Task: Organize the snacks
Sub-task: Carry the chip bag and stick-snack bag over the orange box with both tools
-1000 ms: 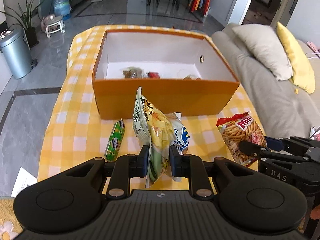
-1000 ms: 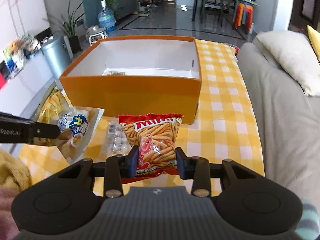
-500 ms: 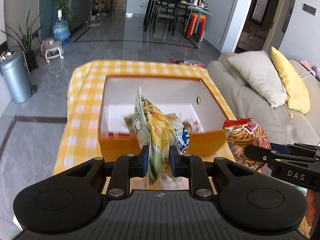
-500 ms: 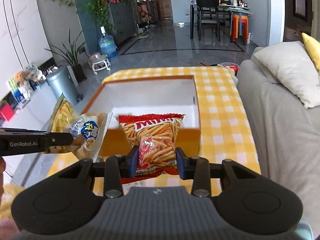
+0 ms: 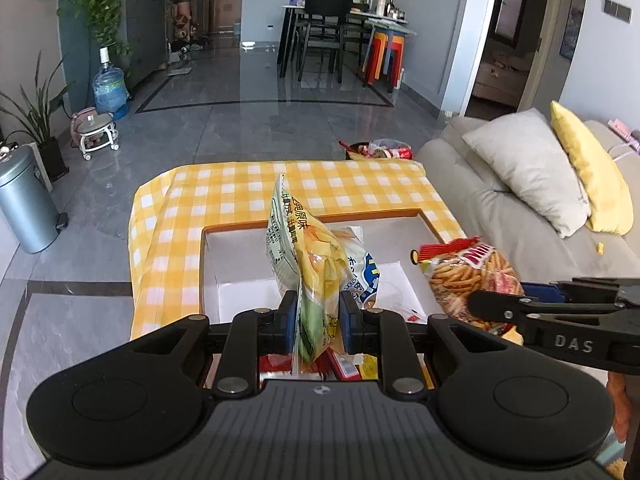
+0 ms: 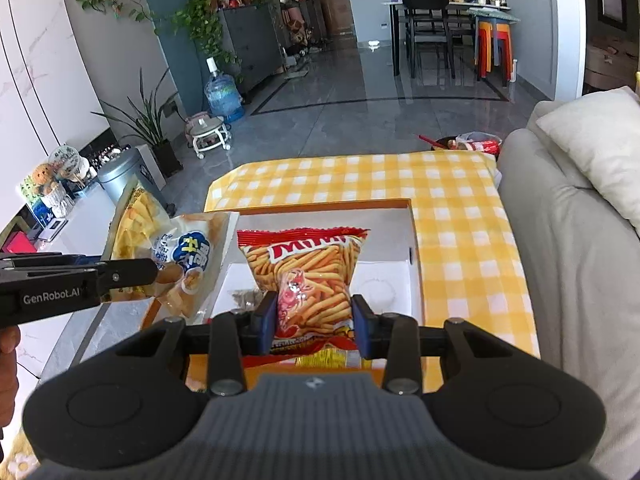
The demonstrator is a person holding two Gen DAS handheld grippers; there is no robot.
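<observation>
My left gripper [image 5: 319, 322] is shut on two snack bags at once: a yellow-green chip bag [image 5: 298, 256] and a white-and-blue bag [image 5: 362, 276] beside it. They hang over the open orange box [image 5: 236, 227] with its white inside. My right gripper [image 6: 314, 322] is shut on a red bag of stick snacks [image 6: 310, 268], also above the box [image 6: 414, 240]. In the right wrist view the left gripper's bags [image 6: 176, 256] show at the left. A few small snacks [image 5: 344, 364] lie on the box floor beneath the left gripper.
The box sits on a table with a yellow checked cloth [image 5: 224, 196]. A grey sofa [image 5: 500, 216] with a grey and a yellow cushion runs along the right. A metal bin [image 5: 24, 196] stands on the floor at the left. A bowl of wrappers [image 5: 376, 150] lies beyond the table.
Both grippers rose and moved forward with their bags, from in front of the box's near wall to above its inside. The green roll on the cloth has dropped out of view.
</observation>
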